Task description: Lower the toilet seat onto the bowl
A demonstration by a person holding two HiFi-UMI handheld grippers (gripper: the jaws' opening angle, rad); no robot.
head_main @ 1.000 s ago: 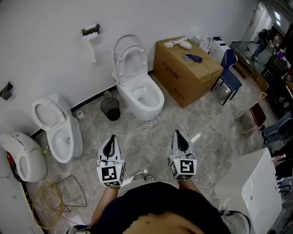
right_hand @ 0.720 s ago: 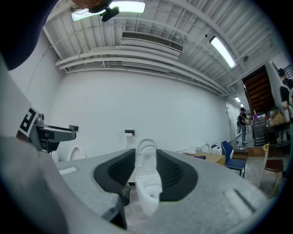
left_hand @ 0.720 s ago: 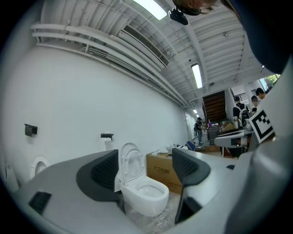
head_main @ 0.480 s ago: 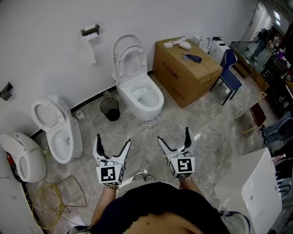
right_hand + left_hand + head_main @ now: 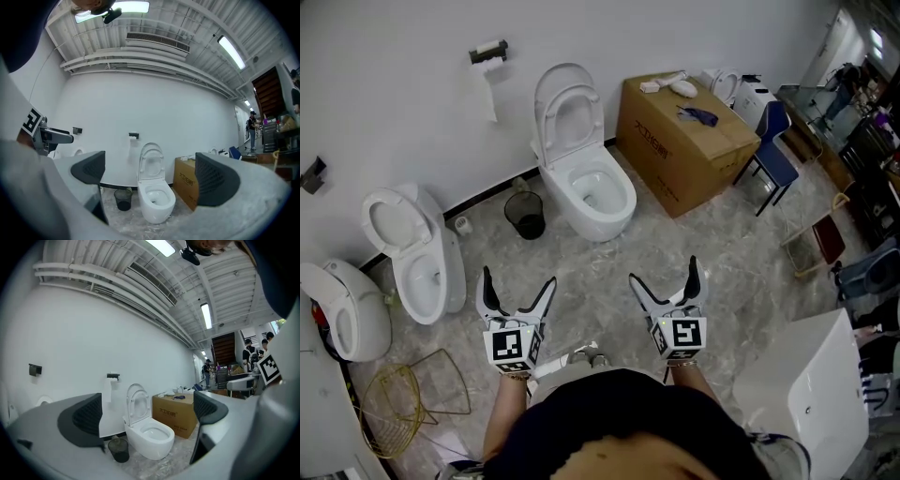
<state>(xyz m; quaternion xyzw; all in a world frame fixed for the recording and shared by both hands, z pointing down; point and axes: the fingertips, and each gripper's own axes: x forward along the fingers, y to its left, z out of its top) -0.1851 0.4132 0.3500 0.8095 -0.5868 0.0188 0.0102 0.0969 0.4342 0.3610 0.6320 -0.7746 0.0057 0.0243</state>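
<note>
A white toilet bowl (image 5: pixel 589 197) stands against the far wall, its seat (image 5: pixel 568 117) and lid raised upright. It also shows ahead in the left gripper view as the bowl (image 5: pixel 150 441) with its seat (image 5: pixel 136 404) up, and in the right gripper view as the bowl (image 5: pixel 157 203) and seat (image 5: pixel 151 165). My left gripper (image 5: pixel 517 293) and right gripper (image 5: pixel 664 278) hang side by side well short of it, near the person's body. Both sets of jaws have just been opening and stand wide with nothing between them.
A black waste bin (image 5: pixel 525 217) sits left of the toilet, a large cardboard box (image 5: pixel 684 142) to its right. Two more toilets (image 5: pixel 420 253) stand along the left wall beside a gold wire basket (image 5: pixel 398 409). A blue chair (image 5: pixel 771 150) and a white unit (image 5: pixel 811 394) are at right.
Both grippers went from shut to wide open, empty throughout. The head view has shifted slightly, so the grippers sit a little lower in it.
</note>
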